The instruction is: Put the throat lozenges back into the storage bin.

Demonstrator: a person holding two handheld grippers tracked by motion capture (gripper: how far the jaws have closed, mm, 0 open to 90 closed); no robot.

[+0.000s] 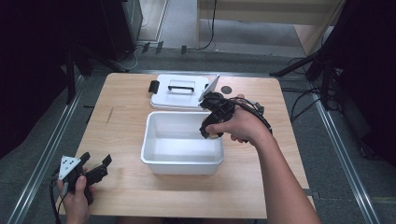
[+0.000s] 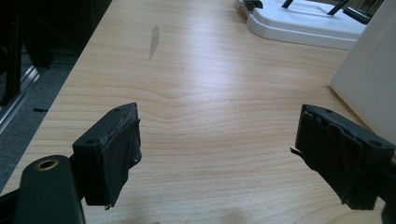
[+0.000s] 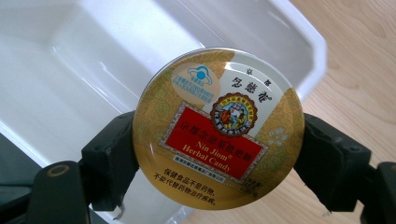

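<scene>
The right gripper (image 1: 211, 132) is clamping a round herbal candy tin (image 3: 218, 128) between its jaws, flat face up, over the right rim of the open white bin (image 1: 156, 154) — the cavity lying just to its left. The left gripper (image 1: 95, 164) is resting on the desk (image 1: 126, 186), jaws wide and holding nothing — well apart from the bin.

Wooden table (image 1: 126, 186): white bin (image 1: 182, 161), lid (image 1: 180, 95).

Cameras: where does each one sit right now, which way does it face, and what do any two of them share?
High view: above the person's side, looking forward and down on the table; both forearms, left gripper, right gripper over the white bin.
Left gripper view: rides the left gripper, looking low across bare wood; its open jaws show.
Right gripper view: rides the right gripper, looking down into the bin; its jaws clamp a candy tin.
Shared: high and left gripper views both show the white lid.
</scene>
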